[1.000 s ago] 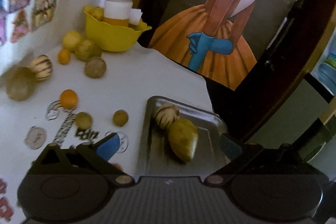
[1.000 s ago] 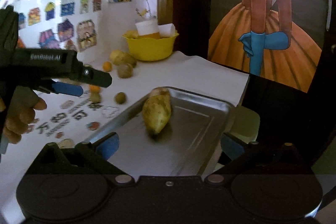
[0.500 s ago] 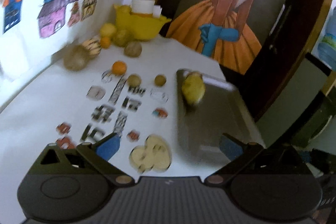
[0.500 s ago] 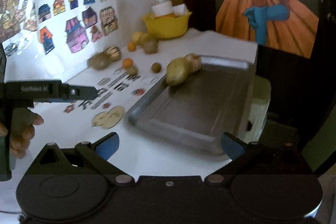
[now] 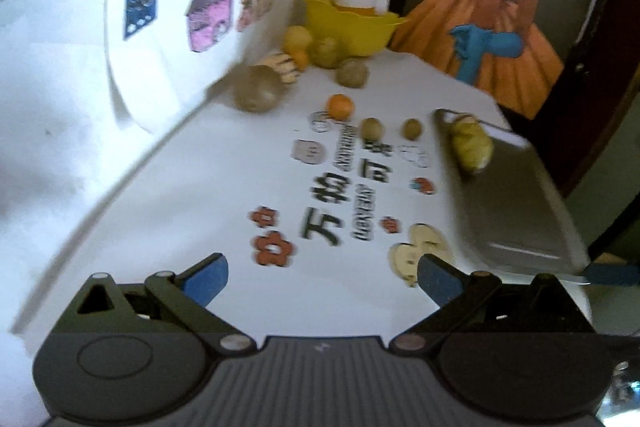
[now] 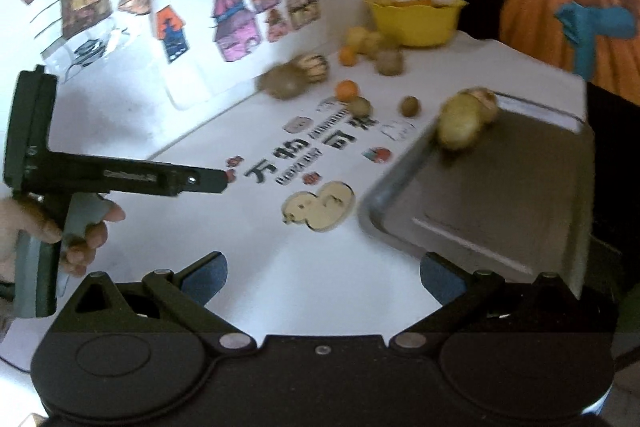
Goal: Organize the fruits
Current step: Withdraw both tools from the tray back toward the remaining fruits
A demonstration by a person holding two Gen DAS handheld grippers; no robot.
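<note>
Both grippers drawn well back from the tray [image 6: 500,195] since a second ago; left gripper [image 5: 322,273] and right gripper [image 6: 324,273] spread wide, holding nothing. Two fruits [image 6: 460,123] parked at tray's far corner; orange [image 5: 340,107] and small round fruits loose on table [image 5: 168,211]. Likely retreat between pickups. Tray overhangs table's right edge; ample bare tray floor.

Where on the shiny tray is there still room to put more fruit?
The metal tray is bare across its whole near part; only the yellow-green fruit and a striped one sit at its far end. The white table nearest both open grippers is also free. It gets crowded by the yellow bowl, where loose fruits cluster.
</note>
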